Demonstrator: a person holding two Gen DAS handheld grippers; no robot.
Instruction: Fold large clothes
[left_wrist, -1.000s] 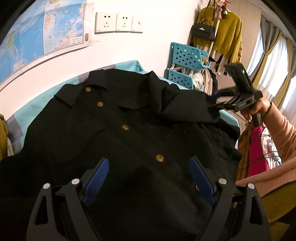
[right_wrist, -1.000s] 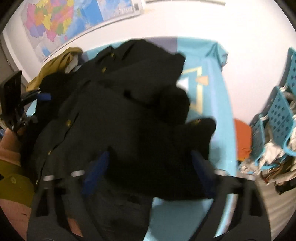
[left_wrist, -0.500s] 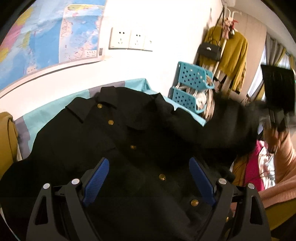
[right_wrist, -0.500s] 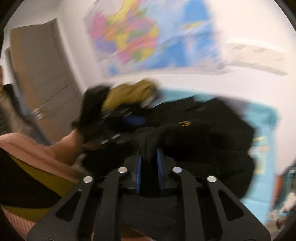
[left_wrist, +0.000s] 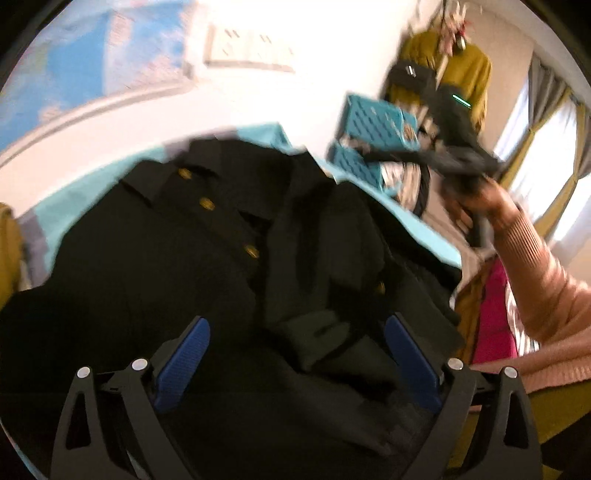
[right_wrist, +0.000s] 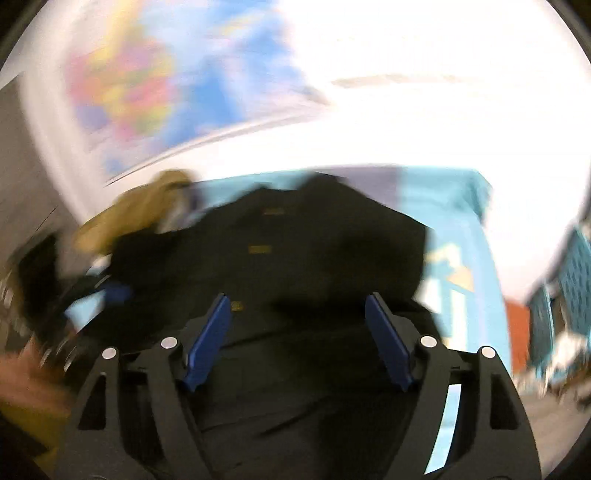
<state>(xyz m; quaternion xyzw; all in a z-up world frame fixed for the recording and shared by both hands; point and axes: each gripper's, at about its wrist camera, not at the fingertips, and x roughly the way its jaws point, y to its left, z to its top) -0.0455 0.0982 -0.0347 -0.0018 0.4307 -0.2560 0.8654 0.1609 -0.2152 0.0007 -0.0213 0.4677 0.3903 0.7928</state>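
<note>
A black coat (left_wrist: 166, 258) with gold buttons lies face up on a teal cover (left_wrist: 258, 133). One sleeve (left_wrist: 332, 258) lies folded over the coat's right front. My left gripper (left_wrist: 297, 321) hovers over the coat's lower part, its jaws opening wide, and the blue pads (left_wrist: 184, 354) press on nothing. My right gripper (right_wrist: 297, 297) hangs above the same coat (right_wrist: 314, 240), jaws opening with only air between them. In the left wrist view a hand (left_wrist: 480, 192) in a pink sleeve holds that gripper up at the right, clear of the cloth.
Teal baskets (left_wrist: 373, 118) stand beyond the bed's right end, under a hung mustard garment (left_wrist: 465, 74). Another mustard garment (right_wrist: 136, 210) lies at the coat's left. A wall map (left_wrist: 74, 74) and sockets (left_wrist: 251, 55) are behind. Both views are motion-blurred.
Half a second ago the right gripper was shut on the black sleeve and carrying it over the coat. It has let go and drawn back; the sleeve now rests on the coat. The left gripper stayed open.
</note>
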